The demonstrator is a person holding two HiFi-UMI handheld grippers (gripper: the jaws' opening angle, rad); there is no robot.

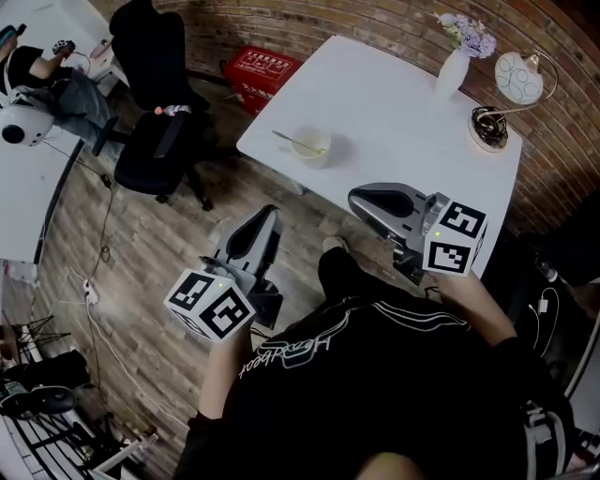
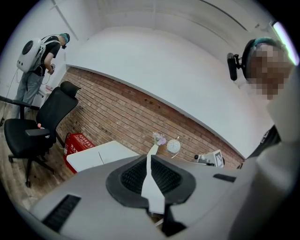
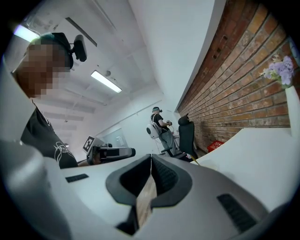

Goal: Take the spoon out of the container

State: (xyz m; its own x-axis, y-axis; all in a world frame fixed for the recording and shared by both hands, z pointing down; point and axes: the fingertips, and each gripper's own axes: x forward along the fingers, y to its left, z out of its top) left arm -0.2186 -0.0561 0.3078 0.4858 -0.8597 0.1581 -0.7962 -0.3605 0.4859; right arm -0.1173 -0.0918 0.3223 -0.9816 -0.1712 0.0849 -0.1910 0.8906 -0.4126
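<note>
Smooth matt table [image 1: 394,103]; rough brick wall [image 1: 309,19]; wood-plank floor [image 1: 141,272].

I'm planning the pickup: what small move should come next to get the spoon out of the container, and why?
Probably carry the right claw forward over the table toward the container. Both it and the left claw are shut, empty and held back from the container, where the spoon lies with its handle jutting out.

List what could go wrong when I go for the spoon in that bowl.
1. The left gripper and right gripper are both shut; arriving like that would likely knock the spoon rather than grasp it.
2. The bowl stands unheld near the edge of the table; pulling the thin handle may drag or tip it.
</note>
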